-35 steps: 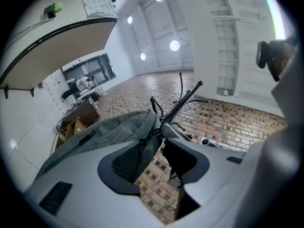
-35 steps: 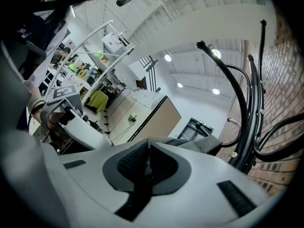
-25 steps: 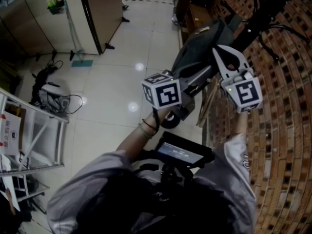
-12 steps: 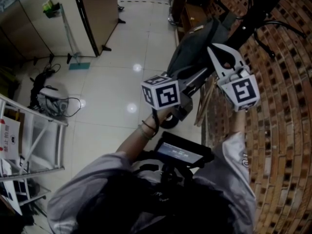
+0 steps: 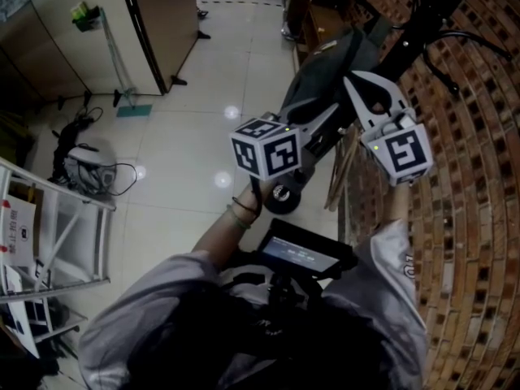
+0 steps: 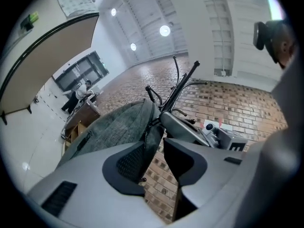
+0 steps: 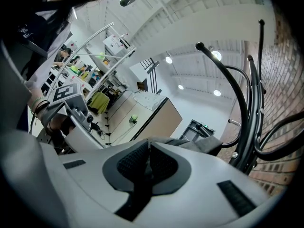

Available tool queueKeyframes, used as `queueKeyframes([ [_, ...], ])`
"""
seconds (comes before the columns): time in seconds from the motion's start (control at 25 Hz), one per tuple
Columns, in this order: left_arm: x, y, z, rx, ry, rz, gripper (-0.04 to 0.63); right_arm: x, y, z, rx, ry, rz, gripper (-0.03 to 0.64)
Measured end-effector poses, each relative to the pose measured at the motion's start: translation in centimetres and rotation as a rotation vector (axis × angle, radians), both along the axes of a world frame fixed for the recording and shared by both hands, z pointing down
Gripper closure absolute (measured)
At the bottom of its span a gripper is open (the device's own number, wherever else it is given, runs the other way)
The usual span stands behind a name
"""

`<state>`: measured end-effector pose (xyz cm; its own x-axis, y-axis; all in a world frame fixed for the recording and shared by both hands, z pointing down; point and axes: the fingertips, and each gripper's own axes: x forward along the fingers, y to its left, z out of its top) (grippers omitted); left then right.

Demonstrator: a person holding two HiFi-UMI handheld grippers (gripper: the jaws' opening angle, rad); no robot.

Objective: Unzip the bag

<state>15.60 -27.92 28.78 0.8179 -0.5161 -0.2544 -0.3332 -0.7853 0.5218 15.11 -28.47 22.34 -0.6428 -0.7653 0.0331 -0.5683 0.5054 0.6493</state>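
Right hand-held gripper [image 5: 354, 84] tight on grey bag [image 5: 319, 86]

Left hand-held gripper [image 5: 331, 119]: aimed at 1 o'clock, jaws held apart.
Right hand-held gripper [image 5: 354, 84]: aimed at 11 o'clock, clamped on bag [image 5: 323, 73].

Nothing here is legible enough for you to read out. The white sign [image 5: 18, 227] on the rack [image 5: 73, 210] at your left carries red marks and print too small to read. The screen [image 5: 302, 253] at your chest shows only blurred lines.
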Motion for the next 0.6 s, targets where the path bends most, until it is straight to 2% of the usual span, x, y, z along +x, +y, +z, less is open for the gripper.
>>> queueKeyframes([
  [0.04, -0.06, -0.24, 0.13, -0.008, -0.001, -0.013, 0.462, -0.01, -0.04, 0.03, 0.0, 0.001, -0.001, 0.595],
  [0.16, -0.36, -0.98, 0.65, -0.024, -0.022, -0.076, 0.581, -0.02, -0.06, 0.0, -0.003, 0.008, -0.003, 0.595],
  [0.32, -0.4, -0.98, 0.67, -0.021, -0.029, -0.077, 0.583, -0.04, -0.16, -0.03, 0.004, 0.043, 0.013, 0.595],
  [0.6, -0.62, -0.49, 1.01, -0.03, 0.002, -0.079, 0.584, 0.13, -0.46, -0.5, 0.001, 0.06, 0.031, 0.594],
])
